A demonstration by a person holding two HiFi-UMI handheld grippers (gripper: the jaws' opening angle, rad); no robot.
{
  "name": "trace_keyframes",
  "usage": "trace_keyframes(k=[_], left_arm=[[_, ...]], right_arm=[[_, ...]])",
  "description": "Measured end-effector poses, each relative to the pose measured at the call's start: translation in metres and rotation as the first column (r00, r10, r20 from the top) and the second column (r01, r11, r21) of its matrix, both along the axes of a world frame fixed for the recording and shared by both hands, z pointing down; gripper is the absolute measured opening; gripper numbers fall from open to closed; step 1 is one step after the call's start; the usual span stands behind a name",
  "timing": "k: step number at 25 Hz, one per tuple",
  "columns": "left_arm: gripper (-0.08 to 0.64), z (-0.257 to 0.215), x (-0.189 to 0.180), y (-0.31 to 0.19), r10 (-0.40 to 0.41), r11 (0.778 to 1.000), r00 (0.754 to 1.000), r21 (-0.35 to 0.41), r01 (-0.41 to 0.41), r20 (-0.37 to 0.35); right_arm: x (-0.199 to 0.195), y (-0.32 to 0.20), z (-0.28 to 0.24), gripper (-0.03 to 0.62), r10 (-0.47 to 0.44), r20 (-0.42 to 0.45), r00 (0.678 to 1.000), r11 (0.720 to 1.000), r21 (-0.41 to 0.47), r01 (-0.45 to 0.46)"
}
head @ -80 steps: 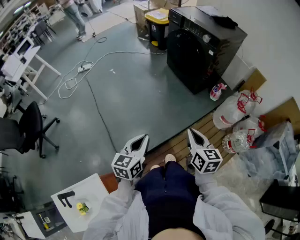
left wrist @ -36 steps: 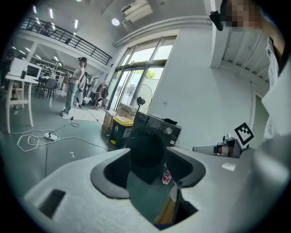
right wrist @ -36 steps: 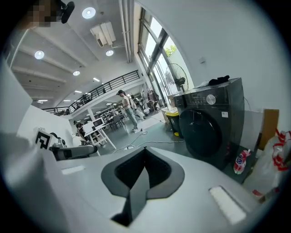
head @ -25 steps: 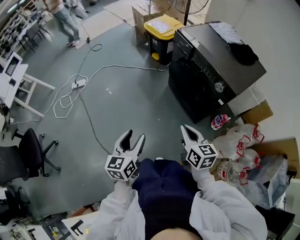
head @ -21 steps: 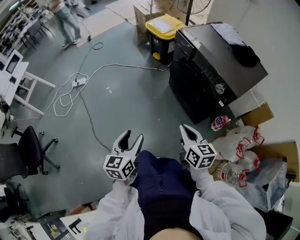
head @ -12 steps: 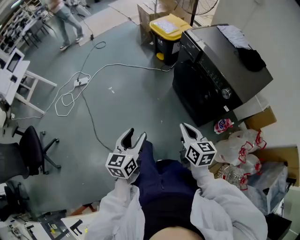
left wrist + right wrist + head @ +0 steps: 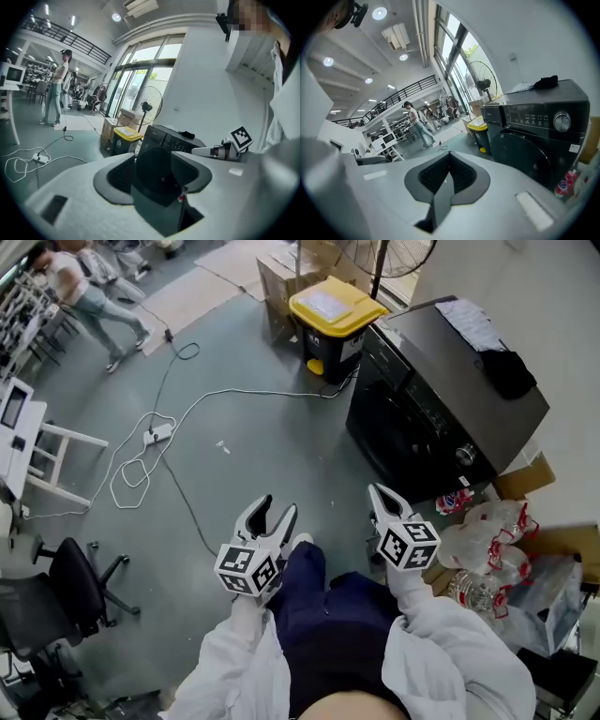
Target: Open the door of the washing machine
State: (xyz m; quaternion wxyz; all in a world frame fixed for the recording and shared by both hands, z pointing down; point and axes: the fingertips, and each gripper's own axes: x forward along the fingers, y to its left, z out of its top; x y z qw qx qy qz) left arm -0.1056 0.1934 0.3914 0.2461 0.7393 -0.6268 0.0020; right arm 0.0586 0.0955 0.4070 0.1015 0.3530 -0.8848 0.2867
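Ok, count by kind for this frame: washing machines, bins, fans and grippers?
washing machine: 1
yellow-lidded bin: 1
pedestal fan: 1
grippers: 2 (left gripper, right gripper)
Total: 5

A yellow-lidded bin (image 7: 336, 309) stands just beside cardboard boxes (image 7: 280, 274).

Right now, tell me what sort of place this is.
Probably an open lab or workshop hall: the washing machine stands on bare grey floor, a cable trails across it, an office chair nearby.
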Motion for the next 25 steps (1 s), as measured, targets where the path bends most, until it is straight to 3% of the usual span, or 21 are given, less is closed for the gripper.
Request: trace_keyframes(k=[6, 9, 19, 25], left_arm=[[0.23, -0.006, -0.059, -0.046, 0.077, 0.997, 0.997, 0.02, -0.077, 0.018], [0.23, 0.0, -0.074, -0.062, 0.113, 0.994, 0.993, 0.012, -0.113, 0.019], [0.23, 0.024, -0.083, -0.129, 0.216, 0.976, 0.976, -0.035, -0.215, 0.015], [0.23, 0.03, -0.101, -0.201, 0.25, 0.968, 0.968, -0.04, -0.249, 0.02]], right_arm=[[-0.055, -0.039, -0.01, 0.007, 0.05, 0.017, 0.999, 0.998, 0.036, -0.051], [-0.069, -0.047, 0.0, 0.007, 0.069, 0.006, 0.998, 0.998, 0.008, -0.069], [-0.085, -0.108, 0.025, 0.008, 0.141, -0.014, 0.99, 0.989, -0.032, -0.141], [-0.096, -0.177, 0.038, 0.008, 0.177, -0.01, 0.984, 0.984, -0.034, -0.178]])
